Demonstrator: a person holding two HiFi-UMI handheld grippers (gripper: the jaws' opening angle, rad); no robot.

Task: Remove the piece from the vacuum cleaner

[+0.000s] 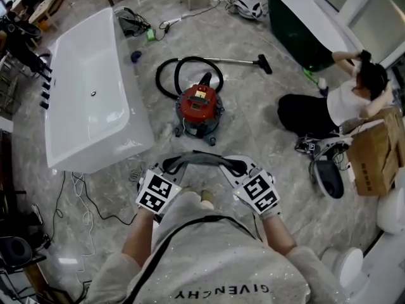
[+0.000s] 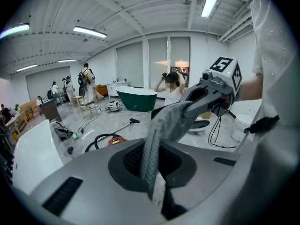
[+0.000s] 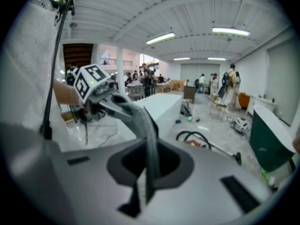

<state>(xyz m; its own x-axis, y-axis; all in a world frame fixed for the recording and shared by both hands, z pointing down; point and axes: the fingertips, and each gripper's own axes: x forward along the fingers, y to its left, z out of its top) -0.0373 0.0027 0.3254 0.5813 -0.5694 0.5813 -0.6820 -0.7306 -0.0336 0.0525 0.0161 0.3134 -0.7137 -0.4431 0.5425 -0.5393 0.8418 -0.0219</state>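
A grey cloth piece [image 1: 197, 159] hangs stretched between my two grippers, just above my lap in the head view. My left gripper [image 1: 166, 168] is shut on its left end, my right gripper [image 1: 234, 168] on its right end. In the left gripper view the grey cloth [image 2: 161, 125] runs from between my jaws up to the right gripper [image 2: 206, 95]. In the right gripper view the cloth [image 3: 145, 125] leads up to the left gripper [image 3: 101, 100]. The red vacuum cleaner [image 1: 199, 108] stands on the floor ahead, apart from the cloth, with its black hose [image 1: 171, 75] coiled behind.
A white bathtub [image 1: 95, 100] lies at the left, a dark green tub [image 1: 304, 30] at the back right. A person [image 1: 342, 103] sits on the floor by a cardboard box [image 1: 376, 151]. The vacuum's wand and nozzle [image 1: 262, 62] lie on the floor; cables [image 1: 82, 195] trail at the left.
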